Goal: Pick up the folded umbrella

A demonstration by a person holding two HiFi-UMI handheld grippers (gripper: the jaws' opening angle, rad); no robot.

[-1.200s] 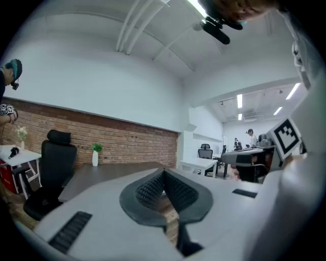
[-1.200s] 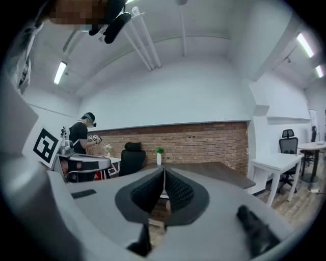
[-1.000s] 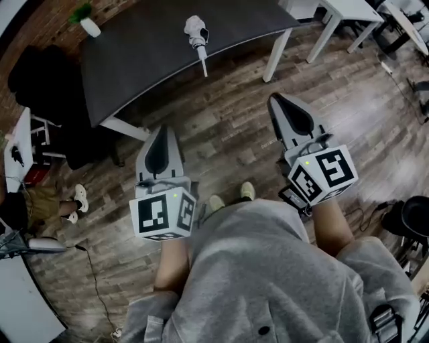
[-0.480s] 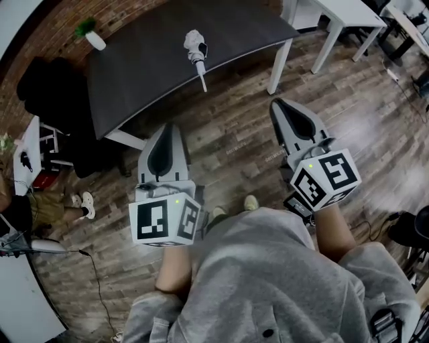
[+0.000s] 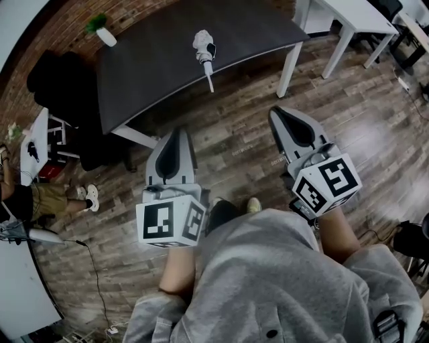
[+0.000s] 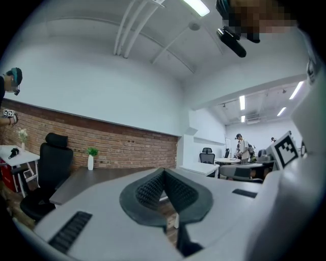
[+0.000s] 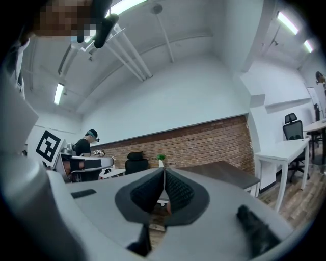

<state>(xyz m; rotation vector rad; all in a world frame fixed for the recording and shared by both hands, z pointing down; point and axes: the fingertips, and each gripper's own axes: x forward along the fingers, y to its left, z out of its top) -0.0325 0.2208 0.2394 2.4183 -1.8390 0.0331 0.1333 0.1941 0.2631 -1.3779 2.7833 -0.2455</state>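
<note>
The folded umbrella (image 5: 204, 52) is white with a dark band and lies on the dark table (image 5: 154, 60), its thin end pointing toward the near edge. Both grippers hover over the wooden floor, short of the table and apart from the umbrella. My left gripper (image 5: 177, 132) is shut and empty, its tip close to the table's near edge. My right gripper (image 5: 277, 112) is also shut and empty, near the white table leg (image 5: 288, 61). In the left gripper view the ribbed pads (image 6: 153, 189) meet with nothing between them. The right gripper view shows its pads (image 7: 175, 192) the same way.
A small plant in a white vase (image 5: 102, 30) stands at the table's far left corner. A black office chair (image 5: 57, 84) is left of the table. White tables (image 5: 352, 17) stand at the upper right. A seated person (image 5: 40, 199) and cables are at the left.
The table and umbrella have drawn slightly closer in the head view. My left gripper has advanced toward the table's near edge. Both grippers stay shut.
</note>
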